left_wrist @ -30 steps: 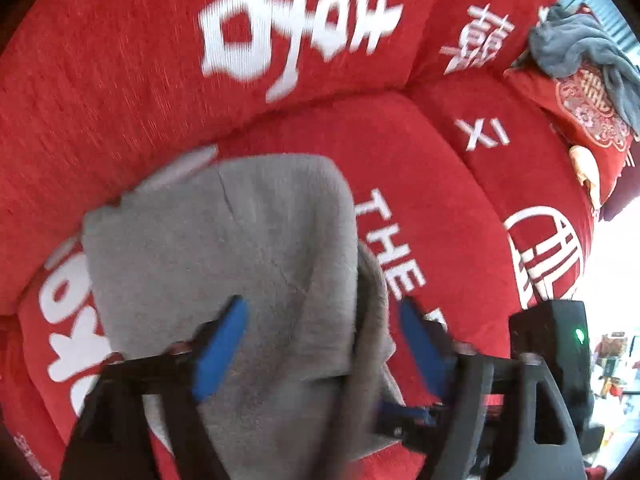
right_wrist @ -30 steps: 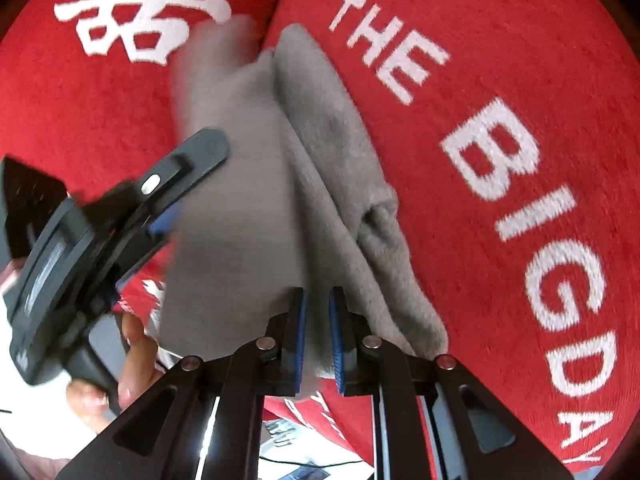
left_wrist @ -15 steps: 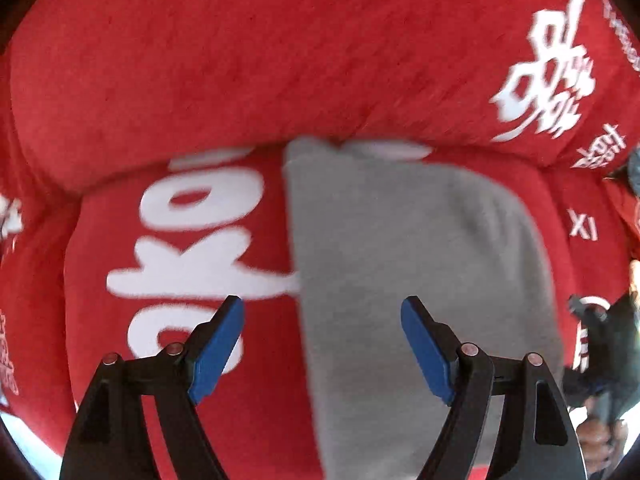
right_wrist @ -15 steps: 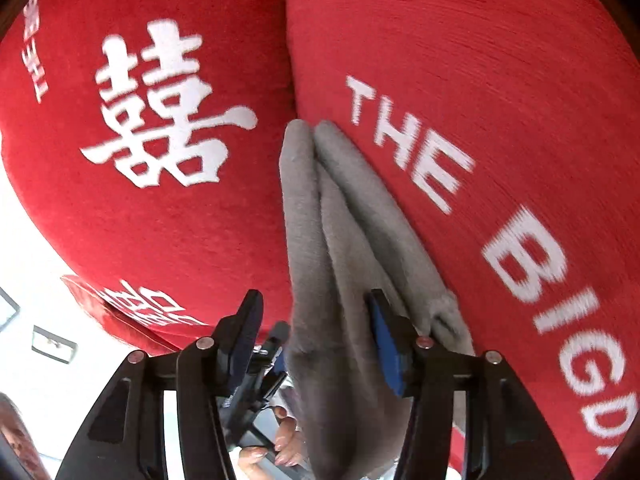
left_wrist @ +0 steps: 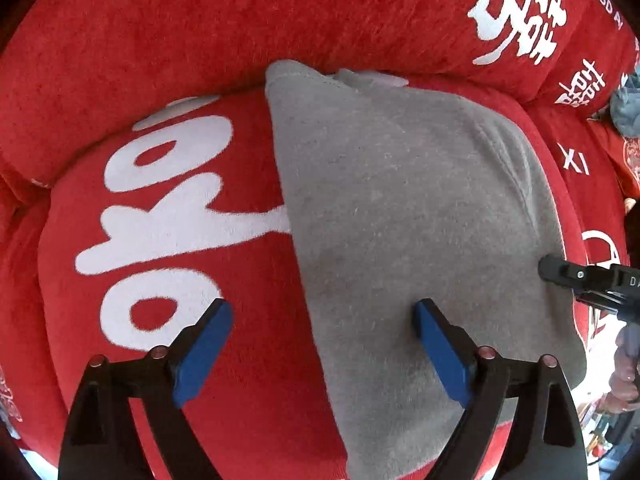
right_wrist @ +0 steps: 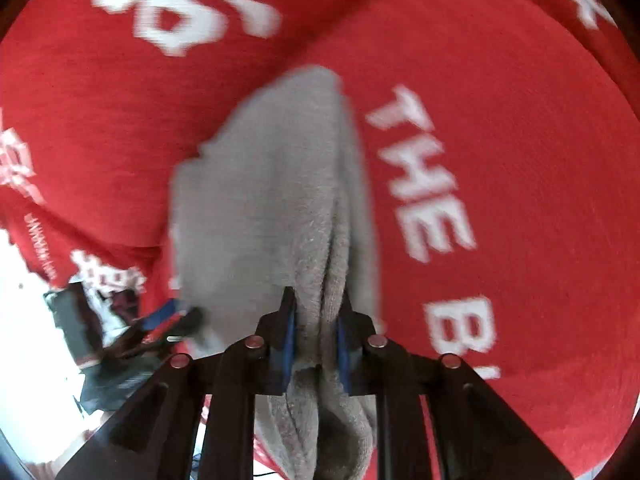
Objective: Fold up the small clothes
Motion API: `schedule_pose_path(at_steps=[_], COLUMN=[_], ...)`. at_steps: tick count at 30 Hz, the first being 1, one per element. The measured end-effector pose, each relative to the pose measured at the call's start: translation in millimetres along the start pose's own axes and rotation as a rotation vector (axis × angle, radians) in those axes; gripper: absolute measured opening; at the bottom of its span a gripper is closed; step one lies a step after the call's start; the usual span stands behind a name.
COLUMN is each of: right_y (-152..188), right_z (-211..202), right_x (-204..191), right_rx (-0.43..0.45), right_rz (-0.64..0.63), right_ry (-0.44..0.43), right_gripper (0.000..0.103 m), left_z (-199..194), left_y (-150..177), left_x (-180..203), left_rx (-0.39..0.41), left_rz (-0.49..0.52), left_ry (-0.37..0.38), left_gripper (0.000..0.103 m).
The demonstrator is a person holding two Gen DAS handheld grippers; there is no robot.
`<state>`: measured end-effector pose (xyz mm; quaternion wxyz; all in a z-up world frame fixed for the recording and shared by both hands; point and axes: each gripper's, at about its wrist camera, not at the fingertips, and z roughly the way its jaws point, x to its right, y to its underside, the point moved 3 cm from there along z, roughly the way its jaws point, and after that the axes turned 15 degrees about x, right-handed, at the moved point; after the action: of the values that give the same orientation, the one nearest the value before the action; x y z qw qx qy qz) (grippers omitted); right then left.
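A grey fleece garment lies folded flat on a red sofa seat. My left gripper is open and empty, hovering over the garment's left edge, one blue pad over red fabric, the other over grey. My right gripper is shut on the garment's bunched thick edge, with cloth squeezed between its blue pads. The right gripper's tip shows at the garment's right edge in the left wrist view.
The red sofa backrest with white characters rises behind the garment. A grey-blue cloth lies on a cushion at the far right. The sofa's front edge and bright floor show at the lower left of the right wrist view.
My right gripper opened around the bunched edge, then closed on it. My left gripper stayed open and swung left to face the flat garment from the front.
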<state>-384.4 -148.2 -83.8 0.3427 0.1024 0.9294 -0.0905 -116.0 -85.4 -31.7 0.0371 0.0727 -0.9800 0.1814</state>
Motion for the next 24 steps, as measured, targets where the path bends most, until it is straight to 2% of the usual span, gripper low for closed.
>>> schedule_pose_path(at_steps=[1, 3, 4, 6, 8, 11, 12, 13, 14, 15, 17, 19, 21, 24], right_y=[2.3, 6.2, 8.3, 12.2, 19.9, 33.2, 38.8, 43.5, 46.2, 48.5, 51.2, 52.3, 55.5, 58.8], right_z=[-6.8, -20.0, -28.4, -43.6, -56.2, -64.0, -65.8, -66.3, -65.1, -60.9, -53.1, -44.3, -32.0, -27.8], right_x=[7.2, 8.0, 4.6, -3.2, -11.1, -20.0, -23.0, -25.5, -27.4, -29.8, -29.1, -26.4, -17.5, 5.9], right_rx=[0.015, 0.027, 0.026, 0.027, 0.016, -0.015, -0.026, -0.033, -0.035, -0.044, -0.050, -0.055, -0.069, -0.086], right_rz=[0.001, -0.032, -0.044, -0.064, -0.100, -0.168, -0.198, -0.223, -0.243, -0.260, -0.270, -0.266, -0.282, -0.259], right_ry=[0.006, 0.056, 0.063, 0.054, 0.038, 0.035, 0.045, 0.050, 0.058, 0.074, 0.119, 0.140, 0.188, 0.216], right_gripper=[0.023, 0.039, 0.039, 0.039, 0.040, 0.042, 0.042, 0.041, 0.027, 0.007, 0.006, 0.006, 0.006, 0.006], left_z=[-4.4, -15.5, -22.0, -30.9, -35.2, -46.4, -46.0, -46.3, -44.7, -41.4, -33.3, -18.0, -5.4, -5.1], left_y=[1.2, 5.3, 8.2, 12.7, 20.1, 28.4, 29.1, 31.7, 33.6, 36.3, 43.2, 58.1, 72.9, 76.8], left_x=[-1.5, -5.1, -5.7, -7.6, -7.8, -1.4, 3.5, 10.7, 17.3, 22.6, 29.5, 33.4, 29.1, 19.9], left_rx=[0.001, -0.007, -0.011, -0.032, -0.057, -0.071, -0.073, -0.068, -0.066, -0.073, -0.087, -0.122, -0.168, -0.171], left_rz=[0.007, 0.015, 0.017, 0.010, -0.010, -0.038, -0.040, -0.039, -0.034, -0.026, 0.001, 0.046, 0.032, -0.024], left_ry=[-0.004, -0.013, -0.012, 0.005, 0.034, 0.093, 0.109, 0.125, 0.135, 0.138, 0.136, 0.101, 0.107, 0.131], left_gripper=[0.093, 0.092, 0.092, 0.078, 0.077, 0.066, 0.066, 0.066, 0.066, 0.066, 0.066, 0.066, 0.066, 0.066])
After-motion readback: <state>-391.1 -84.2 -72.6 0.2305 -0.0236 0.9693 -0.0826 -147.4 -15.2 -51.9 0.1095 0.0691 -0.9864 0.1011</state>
